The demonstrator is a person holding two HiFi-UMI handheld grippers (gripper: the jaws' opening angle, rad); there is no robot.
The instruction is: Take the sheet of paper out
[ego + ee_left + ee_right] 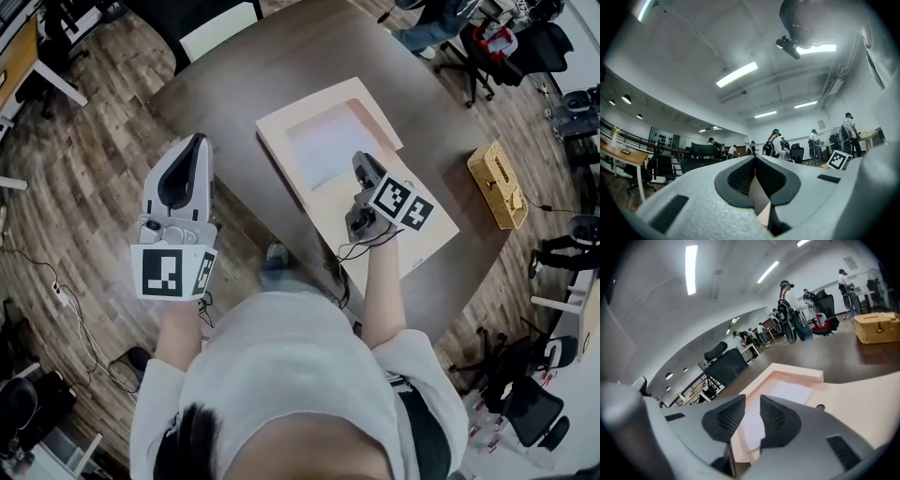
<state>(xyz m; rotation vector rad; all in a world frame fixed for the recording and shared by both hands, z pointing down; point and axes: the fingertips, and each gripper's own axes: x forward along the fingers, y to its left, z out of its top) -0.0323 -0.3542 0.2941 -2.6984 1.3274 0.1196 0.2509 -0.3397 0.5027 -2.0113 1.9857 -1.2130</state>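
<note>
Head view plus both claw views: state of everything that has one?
left claw: shut, empty, raised off to the side of the table
right claw: open, over the near edge of the sheet, not gripping it
sheet: lying flat inside the folder, not yet taken out
folder: open, flat on the table
wicker box: lid shut, on the table apart from the folder

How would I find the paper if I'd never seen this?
Look at the big dark table. A pale pink folder lies on it. The paper is the white sheet tucked inside, whiter than the folder around it.
</note>
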